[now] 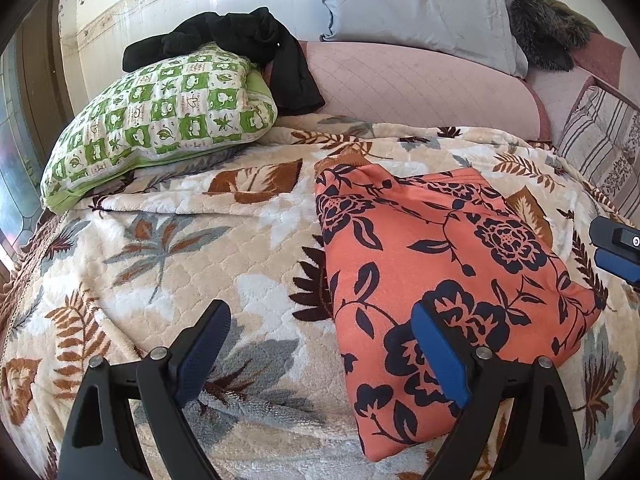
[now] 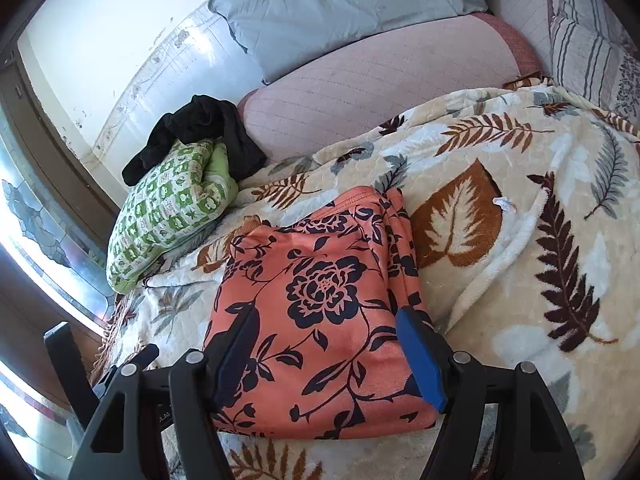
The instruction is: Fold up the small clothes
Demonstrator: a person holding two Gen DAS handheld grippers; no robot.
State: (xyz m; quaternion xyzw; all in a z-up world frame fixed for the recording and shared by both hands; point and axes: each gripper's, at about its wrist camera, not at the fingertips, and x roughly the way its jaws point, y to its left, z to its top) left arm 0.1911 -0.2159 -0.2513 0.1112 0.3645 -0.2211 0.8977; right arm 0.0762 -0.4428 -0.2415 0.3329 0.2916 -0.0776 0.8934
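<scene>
Both grippers' fingers (image 1: 438, 354) spread, empty, over folded orange floral garment (image 2: 320, 320); green pillow (image 1: 160, 120) beyond.

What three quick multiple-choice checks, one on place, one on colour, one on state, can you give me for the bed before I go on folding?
1. Where does the crumpled black garment lie?
A. on the green-and-white checked pillow
B. on the floor
C. between the right gripper's fingers

2. What colour is the ground of the flower-printed folded cloth?
A. sky blue
B. coral orange
C. white

3. How does the left gripper stand?
A. shut on the black garment
B. shut on the pillow
C. open, holding nothing

Answers: 1 A, it drapes over the pillow's top edge. 2 B, orange with dark navy flowers. 3 C, its blue-padded fingers stand wide apart above the leaf-patterned plush blanket and the cloth's edge.
</scene>
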